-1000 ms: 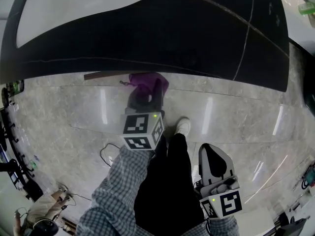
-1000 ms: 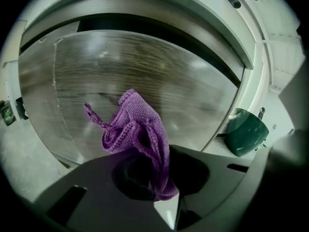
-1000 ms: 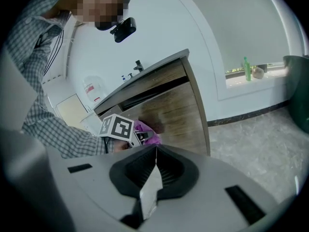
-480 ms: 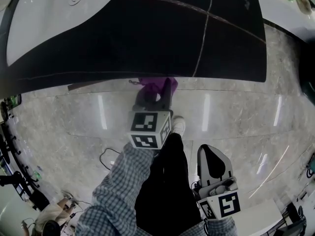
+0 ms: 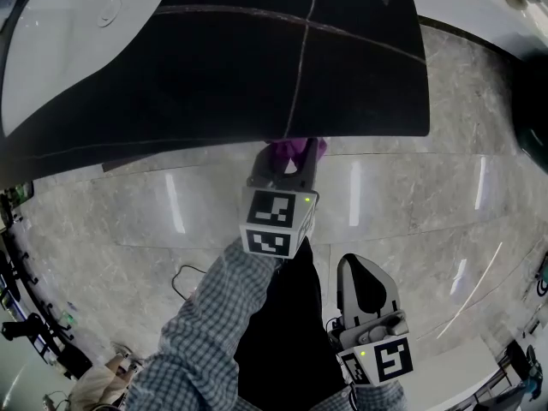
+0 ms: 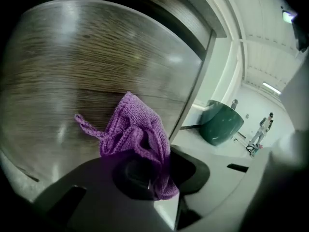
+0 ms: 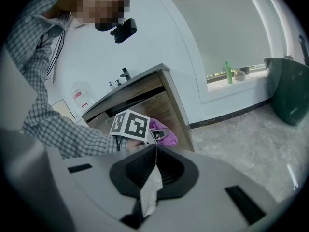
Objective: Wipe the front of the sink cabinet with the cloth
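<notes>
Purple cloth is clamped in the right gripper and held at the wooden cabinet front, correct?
No, the left gripper clamps the purple cloth and holds it at the wooden cabinet front; the left gripper view shows it between those jaws. The right gripper is shut on nothing.

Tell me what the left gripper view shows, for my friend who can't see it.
The left gripper is shut on a bunched purple cloth, right in front of the wood-grain sink cabinet. Farther right, a dark green tub stands on the pale floor.
</notes>
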Demonstrator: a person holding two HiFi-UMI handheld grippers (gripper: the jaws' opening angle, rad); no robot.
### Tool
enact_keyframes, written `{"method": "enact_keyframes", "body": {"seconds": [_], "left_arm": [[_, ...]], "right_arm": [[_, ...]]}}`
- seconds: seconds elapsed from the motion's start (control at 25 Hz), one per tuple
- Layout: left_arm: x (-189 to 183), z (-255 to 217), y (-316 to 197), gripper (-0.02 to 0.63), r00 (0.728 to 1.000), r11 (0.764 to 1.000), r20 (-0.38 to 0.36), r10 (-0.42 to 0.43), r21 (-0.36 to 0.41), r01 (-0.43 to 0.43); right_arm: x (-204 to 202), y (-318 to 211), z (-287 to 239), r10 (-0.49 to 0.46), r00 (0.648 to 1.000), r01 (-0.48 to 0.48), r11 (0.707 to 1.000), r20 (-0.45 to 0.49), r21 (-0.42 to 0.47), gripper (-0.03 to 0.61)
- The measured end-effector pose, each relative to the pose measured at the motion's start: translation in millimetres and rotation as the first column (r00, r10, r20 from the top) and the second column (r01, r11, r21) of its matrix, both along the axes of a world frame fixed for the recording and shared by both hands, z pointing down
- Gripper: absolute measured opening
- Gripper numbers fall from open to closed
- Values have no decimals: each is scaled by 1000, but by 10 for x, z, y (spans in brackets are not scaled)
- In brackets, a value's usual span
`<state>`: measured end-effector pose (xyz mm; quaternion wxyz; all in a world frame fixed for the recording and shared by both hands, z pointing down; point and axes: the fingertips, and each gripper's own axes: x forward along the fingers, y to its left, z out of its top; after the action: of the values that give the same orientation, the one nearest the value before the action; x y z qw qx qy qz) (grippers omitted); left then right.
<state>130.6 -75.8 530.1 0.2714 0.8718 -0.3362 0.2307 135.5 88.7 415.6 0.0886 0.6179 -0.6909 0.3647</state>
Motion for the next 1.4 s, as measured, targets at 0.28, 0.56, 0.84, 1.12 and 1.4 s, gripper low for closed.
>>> {"method": "enact_keyframes", "body": {"seconds": [0.28, 0.56, 0.84, 1.12, 1.4], "left_arm": [[278, -27, 43, 69, 998, 998, -6, 63, 24, -62], [678, -75, 140, 69, 985, 983, -24, 170, 67, -168], [1154, 6, 533, 69, 884, 873, 12, 468, 151, -464], [1024, 323, 527, 69, 842, 835, 69, 535, 114, -539], [1200, 314, 799, 69, 779, 768, 45, 625, 142, -625]], "right_arm": [[108, 114, 23, 18, 1000, -18, 1000, -6, -23, 18], [198, 182, 68, 46, 999, -46, 998, -9, -33, 18], [231, 228, 130, 37, 999, -38, 998, -9, -47, 18], [133, 229, 179, -13, 1000, 12, 999, -20, -50, 18], [43, 193, 226, -16, 1000, 16, 998, -11, -62, 18]]}}
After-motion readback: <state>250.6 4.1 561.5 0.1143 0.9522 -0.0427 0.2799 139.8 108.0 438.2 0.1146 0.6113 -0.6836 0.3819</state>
